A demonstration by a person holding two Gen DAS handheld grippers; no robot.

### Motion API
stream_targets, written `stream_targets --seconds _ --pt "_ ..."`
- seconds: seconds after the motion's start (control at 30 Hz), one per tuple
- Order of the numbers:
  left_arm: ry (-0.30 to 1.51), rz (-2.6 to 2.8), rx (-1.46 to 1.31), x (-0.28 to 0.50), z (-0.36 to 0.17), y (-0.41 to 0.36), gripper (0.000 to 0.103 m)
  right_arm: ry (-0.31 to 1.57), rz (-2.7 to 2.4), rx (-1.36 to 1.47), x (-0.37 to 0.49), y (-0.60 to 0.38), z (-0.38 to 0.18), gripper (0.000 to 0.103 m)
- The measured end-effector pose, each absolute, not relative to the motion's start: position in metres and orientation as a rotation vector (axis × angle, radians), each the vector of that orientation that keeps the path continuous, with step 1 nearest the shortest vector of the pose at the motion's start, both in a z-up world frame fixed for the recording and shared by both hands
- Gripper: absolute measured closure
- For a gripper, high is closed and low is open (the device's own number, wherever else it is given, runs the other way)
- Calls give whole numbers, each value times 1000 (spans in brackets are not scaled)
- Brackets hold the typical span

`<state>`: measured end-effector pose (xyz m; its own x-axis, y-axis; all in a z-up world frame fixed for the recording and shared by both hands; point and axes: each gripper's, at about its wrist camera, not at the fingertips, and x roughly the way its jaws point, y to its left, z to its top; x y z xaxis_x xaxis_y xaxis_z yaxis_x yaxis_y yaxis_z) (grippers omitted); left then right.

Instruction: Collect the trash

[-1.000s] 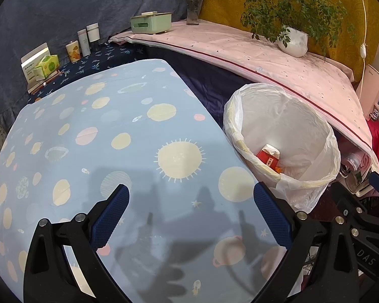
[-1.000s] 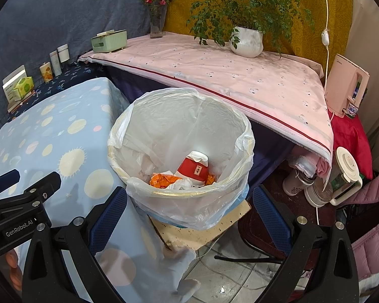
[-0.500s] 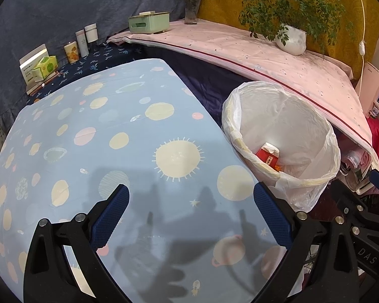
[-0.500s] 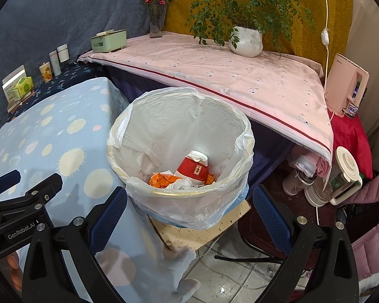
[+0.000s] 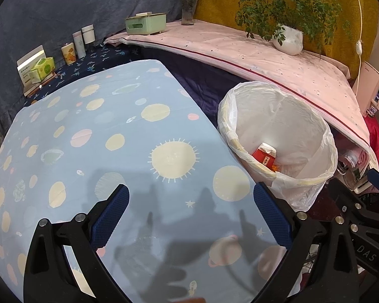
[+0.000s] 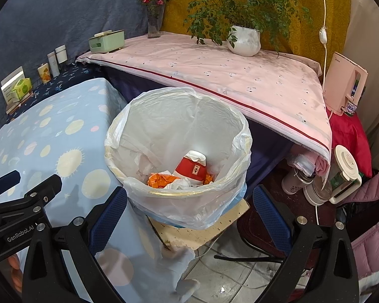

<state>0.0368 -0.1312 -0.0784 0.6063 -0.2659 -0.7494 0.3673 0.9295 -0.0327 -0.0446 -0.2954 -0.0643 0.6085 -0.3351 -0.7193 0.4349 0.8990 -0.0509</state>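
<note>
A trash bin lined with a white plastic bag [image 6: 189, 116] stands right of the blue planet-print table [image 5: 93, 136]; it also shows in the left wrist view [image 5: 290, 116]. Inside lie a red-and-white cup [image 6: 192, 168], an orange wrapper [image 6: 161, 178] and crumpled white paper. The cup shows in the left wrist view too [image 5: 264, 155]. My left gripper [image 5: 190, 217] is open and empty above the table's near part. My right gripper [image 6: 189, 218] is open and empty, just in front of the bin.
A pink-covered bench [image 6: 227, 75] behind the bin holds a potted plant [image 6: 243, 40], a green tissue box [image 6: 106, 41] and a flower vase [image 6: 154, 22]. Small bottles and boxes [image 5: 63, 50] line the back left. A kettle [image 6: 341, 176] and jars stand at right.
Almost nothing has changed; the left wrist view has shifted very slightly. Both grippers stay open and empty.
</note>
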Motion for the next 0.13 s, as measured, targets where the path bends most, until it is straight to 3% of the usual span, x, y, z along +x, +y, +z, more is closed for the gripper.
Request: stream_targets --seconds 0.13 --pt "836 -382 131 37 -77 -132 9 802 -447 134 -44 -296 -64 7"
